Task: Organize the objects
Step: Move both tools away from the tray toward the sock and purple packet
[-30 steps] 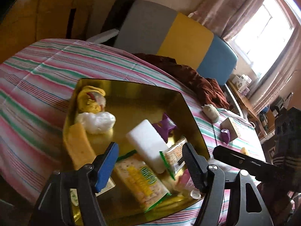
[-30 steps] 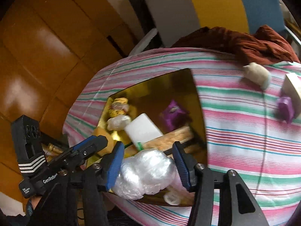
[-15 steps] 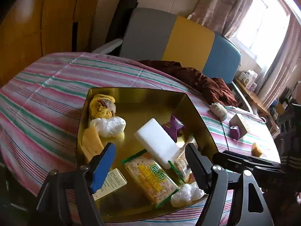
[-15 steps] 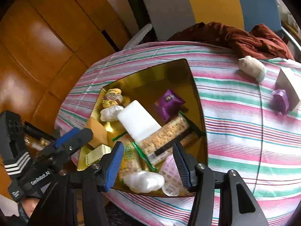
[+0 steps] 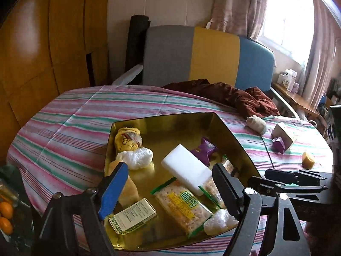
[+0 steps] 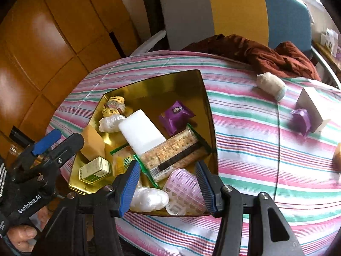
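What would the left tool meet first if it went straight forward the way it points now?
Probably the green-edged cracker packet in the gold tray; it lies between the opening, empty fingers of the left tool. Depth is uncertain.

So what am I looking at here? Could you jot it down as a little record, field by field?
Setting: table with striped cloth
Container: gold tray
In tray: white block, purple packet, cracker packs, small green box, crumpled plastic bag
Loose on cloth: white box, purple packet, fuzzy white toy
Left gripper: empty, jaws opening
Right gripper: open, empty, over tray's near edge
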Demonstrator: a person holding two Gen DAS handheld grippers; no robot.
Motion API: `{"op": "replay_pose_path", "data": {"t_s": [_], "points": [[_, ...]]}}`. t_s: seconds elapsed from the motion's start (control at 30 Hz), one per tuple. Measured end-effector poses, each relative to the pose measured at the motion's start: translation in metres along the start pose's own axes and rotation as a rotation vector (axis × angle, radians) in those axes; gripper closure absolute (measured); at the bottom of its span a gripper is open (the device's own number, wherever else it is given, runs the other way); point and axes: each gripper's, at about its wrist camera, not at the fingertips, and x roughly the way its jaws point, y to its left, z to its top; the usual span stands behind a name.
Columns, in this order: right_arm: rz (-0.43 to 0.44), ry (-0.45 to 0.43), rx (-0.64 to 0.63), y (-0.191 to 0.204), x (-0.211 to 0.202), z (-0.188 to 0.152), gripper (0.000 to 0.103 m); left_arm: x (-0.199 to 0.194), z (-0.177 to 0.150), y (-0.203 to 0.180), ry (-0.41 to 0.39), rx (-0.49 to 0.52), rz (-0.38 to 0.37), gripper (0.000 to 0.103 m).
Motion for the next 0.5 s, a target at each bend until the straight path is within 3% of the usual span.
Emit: {"op": "replay_pose_path", "data": {"t_s": [0.5], "points": [[-0.077,-0.030,0.026,-0.026,-0.016,-0.007,0.048,-0.005,-0.005,-0.032,0.009,0.087,-0.030,0.021]]}}
